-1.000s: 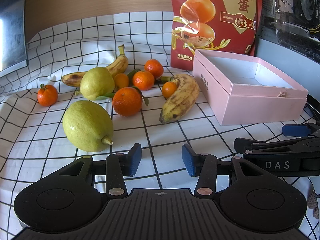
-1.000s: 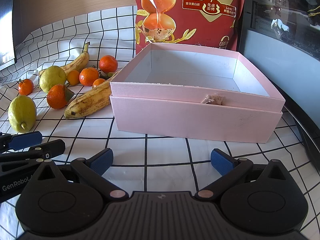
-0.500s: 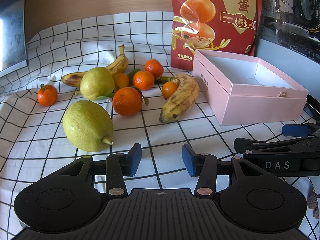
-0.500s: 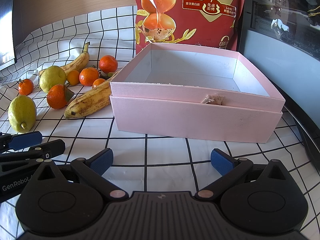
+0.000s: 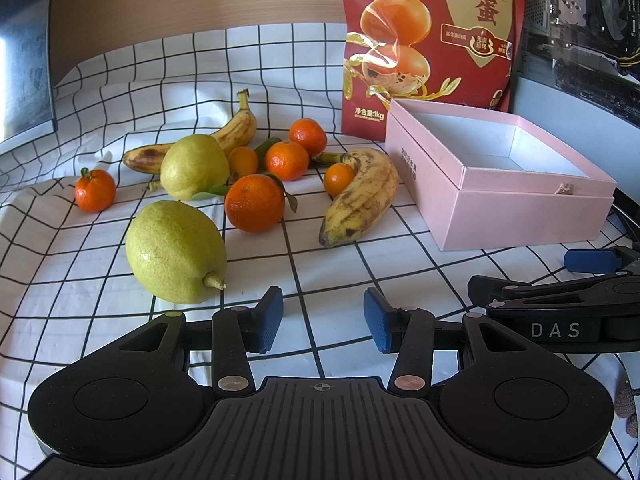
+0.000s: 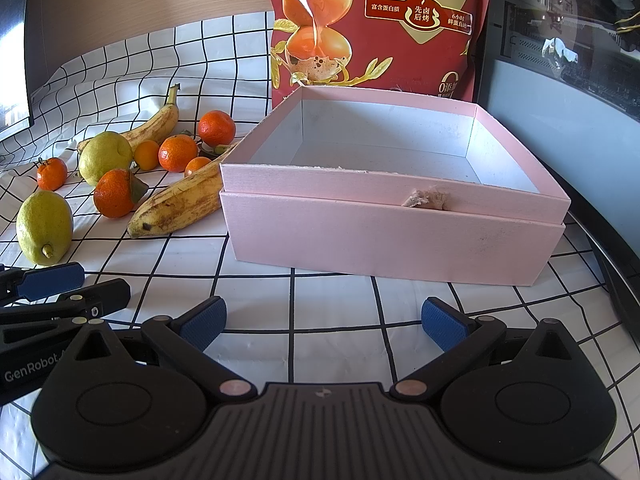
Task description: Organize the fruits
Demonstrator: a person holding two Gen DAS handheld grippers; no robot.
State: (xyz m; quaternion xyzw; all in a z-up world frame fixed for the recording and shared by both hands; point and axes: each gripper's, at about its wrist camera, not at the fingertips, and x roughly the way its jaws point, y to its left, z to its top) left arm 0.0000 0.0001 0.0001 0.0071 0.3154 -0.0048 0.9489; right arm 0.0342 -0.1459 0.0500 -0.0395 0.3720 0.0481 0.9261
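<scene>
Left wrist view: left gripper (image 5: 323, 318) low over the checked cloth (image 5: 360, 272), fingers apart w/ a moderate gap, nothing between the blue pads. Near lemon (image 5: 176, 252) sits just ahead-left of the left finger, not touching. Behind it: big mandarin (image 5: 255, 203), second lemon (image 5: 195, 167), small mandarin (image 5: 95, 190) far left, three mandarins further back (image 5: 287, 160) and a thin banana (image 5: 224, 135) at the rear. Fat spotted banana (image 5: 362, 196) lies btwn the fruit cluster and the pink box (image 5: 516, 216), a small mandarin (image 5: 338, 179) touching its inner curve. Right gripper's fingers show at the right edge (image 5: 560, 276).

Right wrist view: right gripper (image 6: 323, 322) faces the pink box's (image 6: 384, 236) front wall, fingers spread wide, holding nothing. Box is open-topped, white inside, no fruit in it; small torn patch on the front rim. Red snack bag (image 6: 380, 28) stands upright right behind the box. Spotted banana (image 6: 176, 208) tip appears to touch the box's left corner. All fruit is on the cloth, left of the box.
</scene>
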